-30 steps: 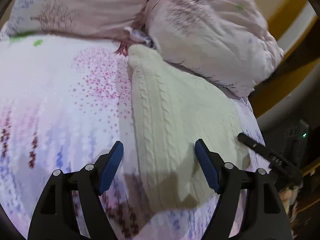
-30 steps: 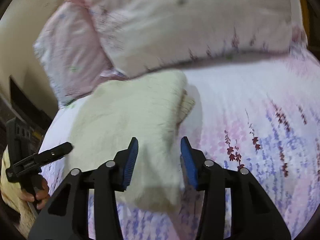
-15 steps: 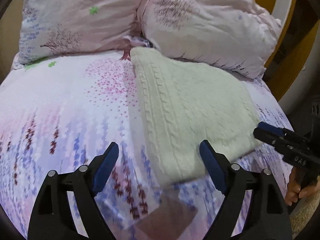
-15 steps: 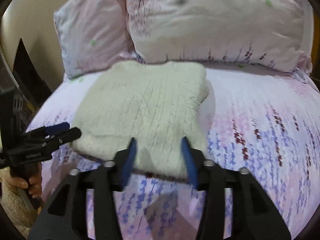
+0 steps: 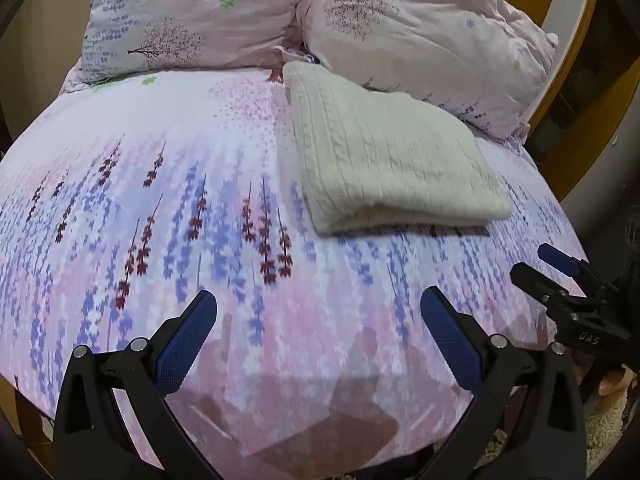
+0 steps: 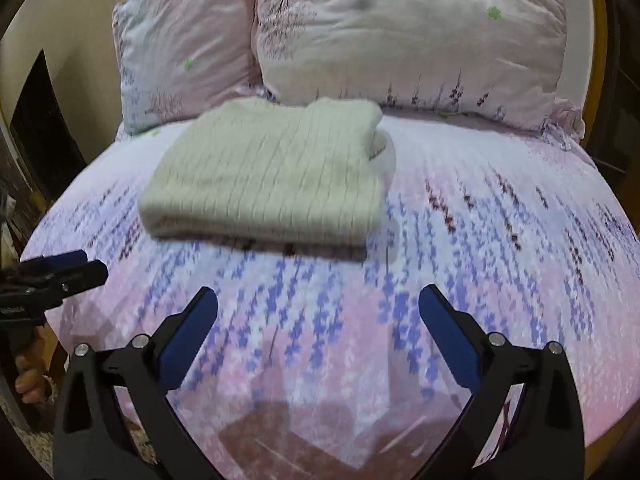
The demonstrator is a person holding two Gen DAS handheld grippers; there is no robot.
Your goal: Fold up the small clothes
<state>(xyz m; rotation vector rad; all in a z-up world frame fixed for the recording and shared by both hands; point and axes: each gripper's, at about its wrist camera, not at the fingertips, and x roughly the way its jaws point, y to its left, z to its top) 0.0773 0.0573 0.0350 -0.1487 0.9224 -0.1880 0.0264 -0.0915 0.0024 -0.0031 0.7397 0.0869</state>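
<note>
A cream cable-knit sweater (image 5: 392, 160) (image 6: 272, 176) lies folded in a flat rectangle on the flowered bed sheet (image 5: 160, 200) (image 6: 500, 240), just below the pillows. My left gripper (image 5: 317, 300) hovers over bare sheet near the bed's front edge, well short of the sweater. Its jaws are opening wide and nothing is between them. My right gripper (image 6: 318, 296) is likewise back from the sweater, jaws opening, nothing between them. Each gripper shows in the other's view: the right gripper (image 5: 538, 266) at the right edge, the left gripper (image 6: 90, 265) at the left edge.
Two pink patterned pillows (image 5: 192, 20) (image 5: 424, 32) (image 6: 180, 48) (image 6: 412, 32) lean at the head of the bed. A wooden bed frame (image 5: 576, 160) curves along the right. A person's hand (image 6: 28, 384) holds the left gripper's handle beside the bed.
Both grippers have drawn back from the sweater toward the bed's near edge, and their jaws have spread much wider. The sweater stays folded where it lay.
</note>
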